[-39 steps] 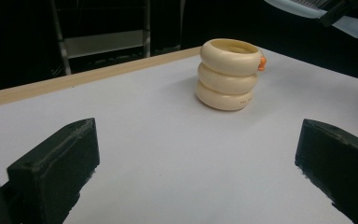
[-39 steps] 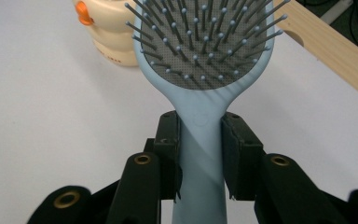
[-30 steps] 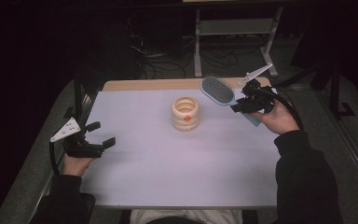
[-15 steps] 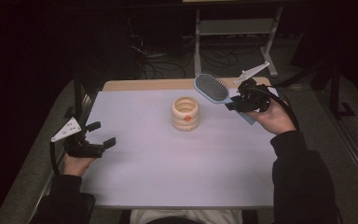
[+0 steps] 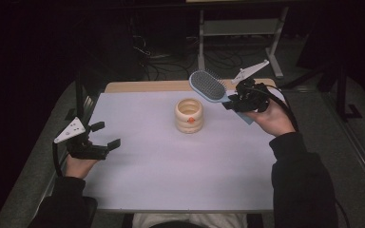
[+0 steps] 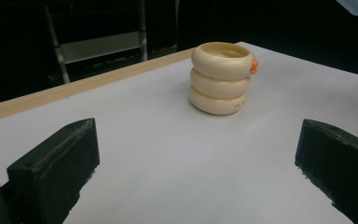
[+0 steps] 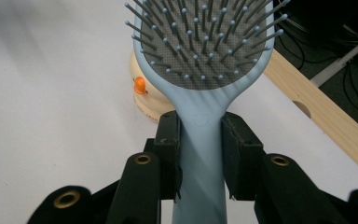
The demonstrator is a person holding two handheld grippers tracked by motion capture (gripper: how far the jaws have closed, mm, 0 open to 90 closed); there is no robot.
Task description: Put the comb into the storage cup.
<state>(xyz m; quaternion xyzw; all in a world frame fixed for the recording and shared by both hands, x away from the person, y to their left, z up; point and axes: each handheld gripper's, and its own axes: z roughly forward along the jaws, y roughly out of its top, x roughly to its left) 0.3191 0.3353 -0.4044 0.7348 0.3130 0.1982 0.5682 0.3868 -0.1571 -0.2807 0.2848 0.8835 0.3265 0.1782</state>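
Right gripper (image 5: 232,100) clamps the blue hairbrush (image 5: 209,85) by its neck, lifted beside the ringed holder (image 5: 188,115). Left gripper (image 5: 105,135) released (idle on tabletop). Risk: brush pivots, head-heavy.

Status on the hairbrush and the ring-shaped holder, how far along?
Done: the right gripper is shut on the blue hairbrush, which is lifted off the table. In hand: it hangs near the cream holder, bristles up, not yet over it. Left, as a guess: setting the brush into the holder. The left gripper rests open, empty, at the table's left edge.
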